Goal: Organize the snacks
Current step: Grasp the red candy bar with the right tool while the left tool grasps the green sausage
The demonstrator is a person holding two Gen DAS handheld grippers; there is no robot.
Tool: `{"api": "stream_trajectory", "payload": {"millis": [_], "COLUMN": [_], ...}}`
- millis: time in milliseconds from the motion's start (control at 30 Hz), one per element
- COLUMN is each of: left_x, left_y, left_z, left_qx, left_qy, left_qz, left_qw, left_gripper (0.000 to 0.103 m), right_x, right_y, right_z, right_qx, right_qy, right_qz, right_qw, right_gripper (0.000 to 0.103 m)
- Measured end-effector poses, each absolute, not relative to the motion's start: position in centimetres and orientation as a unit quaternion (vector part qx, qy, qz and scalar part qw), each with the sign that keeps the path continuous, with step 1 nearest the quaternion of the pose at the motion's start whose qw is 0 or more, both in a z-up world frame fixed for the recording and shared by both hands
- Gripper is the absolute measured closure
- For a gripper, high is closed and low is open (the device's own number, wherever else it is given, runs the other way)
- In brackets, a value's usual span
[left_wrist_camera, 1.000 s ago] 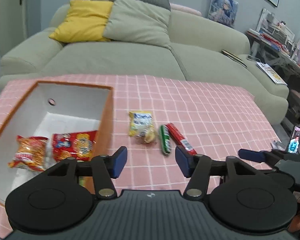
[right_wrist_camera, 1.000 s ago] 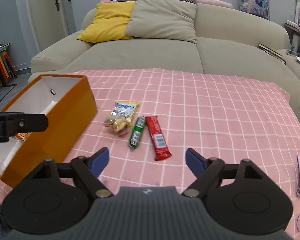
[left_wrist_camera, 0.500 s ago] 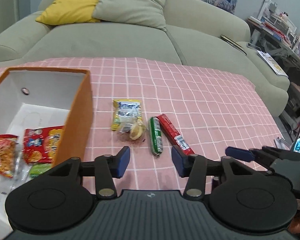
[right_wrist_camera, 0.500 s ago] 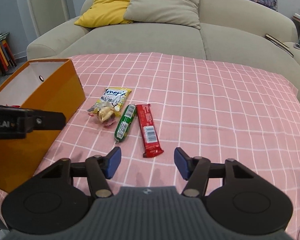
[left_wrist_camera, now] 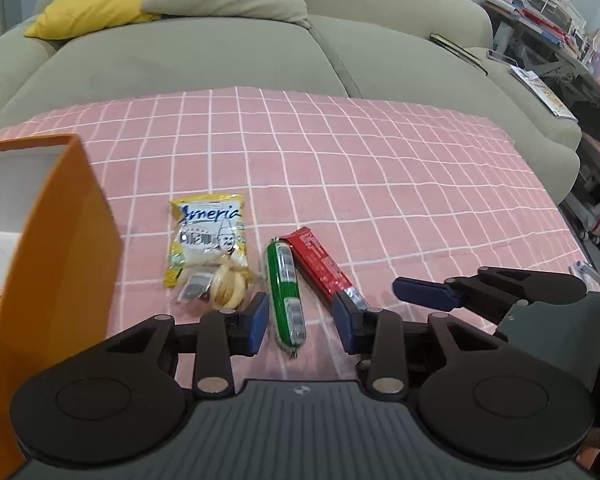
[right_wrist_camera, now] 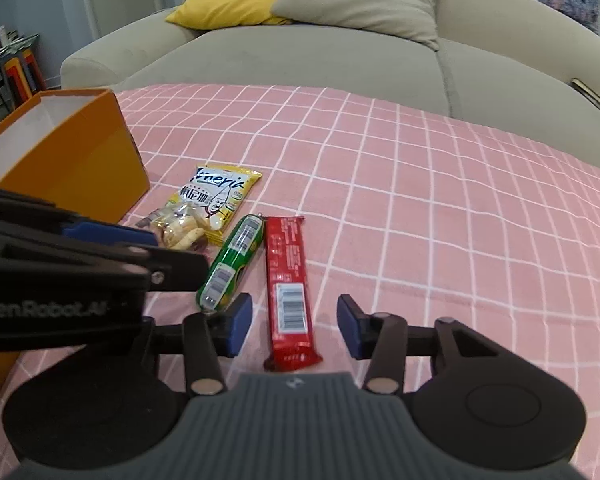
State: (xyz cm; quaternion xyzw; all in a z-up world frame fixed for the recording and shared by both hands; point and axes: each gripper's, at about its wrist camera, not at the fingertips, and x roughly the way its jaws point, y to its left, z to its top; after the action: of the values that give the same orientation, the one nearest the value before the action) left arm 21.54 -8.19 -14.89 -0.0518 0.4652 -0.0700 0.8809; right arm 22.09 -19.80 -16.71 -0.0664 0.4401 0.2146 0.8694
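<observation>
Pink checked cloth covers the desk [left_wrist_camera: 380,168]; sofa [left_wrist_camera: 220,60] beyond it. Three loose snacks lie side by side near the middle: one yellow bag [left_wrist_camera: 208,240] at left, one green stick [left_wrist_camera: 286,292], one red bar [right_wrist_camera: 288,284] at right. One orange box [right_wrist_camera: 72,160] stands at far left, just beside the bag, with at least one red packet inside.

Left gripper [left_wrist_camera: 300,322] straddles the stick's near end, jaws closing, pads not yet touching it. Right gripper [right_wrist_camera: 288,328] straddles the bar's near end, jaws likewise closing, a gap on both sides.

Handling, as a guess: all light. Stick looks firm, round and glossy, so it may roll or slip; pinch across its middle. Bar is flat, its foil wrapper slick; grip across the width. Bag is soft and crinkly with brittle contents; take it by a sealed edge.
</observation>
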Motion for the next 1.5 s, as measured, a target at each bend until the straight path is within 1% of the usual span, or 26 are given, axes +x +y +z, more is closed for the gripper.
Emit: {"api": "stream_trajectory", "payload": {"millis": [100, 200, 267, 333, 367, 433, 733, 900, 1033, 1133, 1367, 1500], "left_x": [22.8, 23.7, 24.2, 24.5, 24.7, 25.1, 26.6, 27.0, 27.2, 27.2, 27.1, 26.8], "left_y": [-8.7, -8.9, -8.9, -8.9, -9.0, -9.1, -10.2, -10.8, -10.8, -10.8, -10.8, -10.6], "left_z": [-15.8, -16.6, -17.0, -17.2, -17.3, -17.6, -18.7, -19.3, -19.5, -19.5, -19.5, -19.2], "left_qx": [-0.037, -0.026, -0.021, -0.016, -0.013, -0.007, 0.024, 0.042, 0.052, 0.052, 0.055, 0.043], "left_qy": [0.477, 0.488, 0.493, 0.497, 0.5, 0.505, 0.52, 0.525, 0.525, 0.525, 0.521, 0.517], "left_qz": [-0.077, -0.077, -0.071, -0.065, -0.063, -0.061, -0.055, -0.051, -0.055, -0.058, -0.064, -0.067], "left_qw": [0.875, 0.869, 0.867, 0.865, 0.864, 0.861, 0.852, 0.848, 0.848, 0.847, 0.849, 0.852], "left_gripper": [0.067, 0.068, 0.068, 0.068, 0.068, 0.068, 0.068, 0.068, 0.077, 0.077, 0.078, 0.078], "right_x": [23.0, 23.7, 23.9, 24.0, 23.9, 23.8, 22.3, 21.8, 22.2, 22.8, 24.1, 24.0], "right_y": [-19.7, -19.7, -19.7, -19.8, -19.7, -19.8, -21.8, -21.7, -21.7, -21.4, -20.8, -20.7], "right_z": [-17.6, -18.4, -18.8, -19.0, -19.0, -18.9, -18.7, -18.8, -18.9, -19.0, -19.3, -19.3], "right_qx": [-0.063, -0.058, -0.052, -0.049, -0.051, -0.054, -0.029, -0.043, -0.047, -0.053, -0.059, -0.067], "right_qy": [0.445, 0.452, 0.457, 0.457, 0.458, 0.46, 0.473, 0.467, 0.459, 0.454, 0.45, 0.448], "right_qz": [0.223, 0.227, 0.229, 0.23, 0.229, 0.221, 0.175, 0.181, 0.194, 0.209, 0.218, 0.213], "right_qw": [0.865, 0.861, 0.858, 0.858, 0.858, 0.858, 0.863, 0.864, 0.866, 0.865, 0.864, 0.866], "right_gripper": [0.061, 0.064, 0.07, 0.074, 0.078, 0.08, 0.08, 0.078, 0.077, 0.071, 0.071, 0.074]}}
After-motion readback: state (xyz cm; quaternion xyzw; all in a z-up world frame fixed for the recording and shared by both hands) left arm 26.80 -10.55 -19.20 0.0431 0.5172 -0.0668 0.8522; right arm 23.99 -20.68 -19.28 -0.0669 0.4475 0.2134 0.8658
